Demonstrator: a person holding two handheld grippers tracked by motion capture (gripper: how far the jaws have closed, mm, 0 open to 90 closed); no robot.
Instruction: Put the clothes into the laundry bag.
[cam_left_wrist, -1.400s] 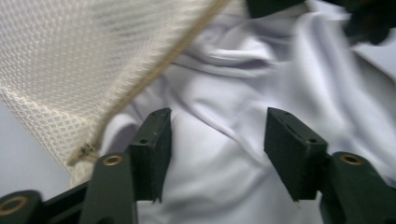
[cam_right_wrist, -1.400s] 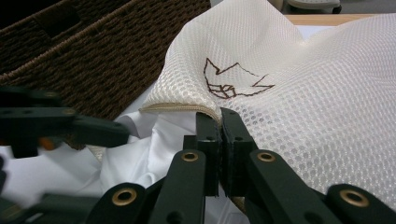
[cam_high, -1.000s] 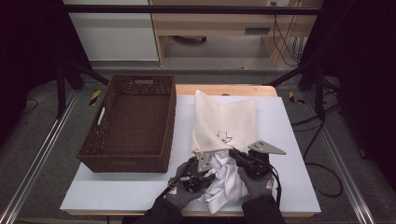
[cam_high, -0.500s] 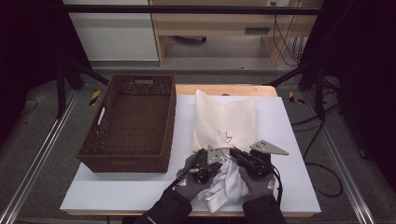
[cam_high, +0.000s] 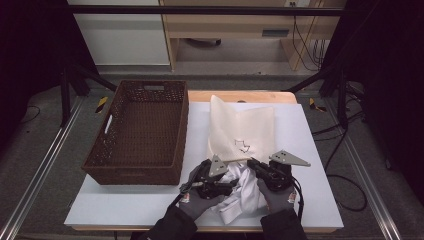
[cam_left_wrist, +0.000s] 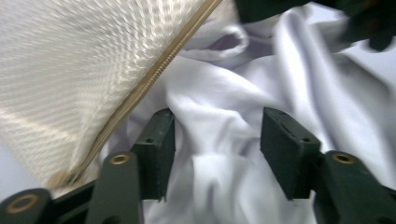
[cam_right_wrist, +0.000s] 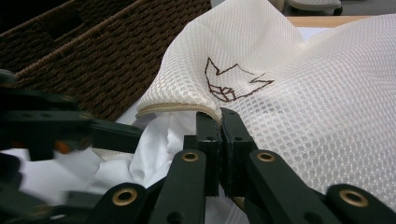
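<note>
My right hand-held gripper (cam_right_wrist: 219, 135) is clamped together on the zippered rim of the cream mesh laundry bag (cam_high: 247, 127), holding the bag mouth raised above the white garment (cam_high: 245, 192). My left hand-held gripper (cam_left_wrist: 215, 149) has its jaws apart, having just been opening, with folds of the white garment lying between them but not pressed by the pads. The garment sits crumpled at the near edge of the table (cam_high: 310, 150), partly under the bag mouth, between my two gloved hands. The bag extends away from me across the white table surface. A brown woven basket (cam_high: 137, 130) stands just beside the bag on the left, its near corner close to my left hand-held gripper. The bag carries a brown outline emblem (cam_right_wrist: 233, 81) of angular shapes; no readable writing accompanies it.
</note>
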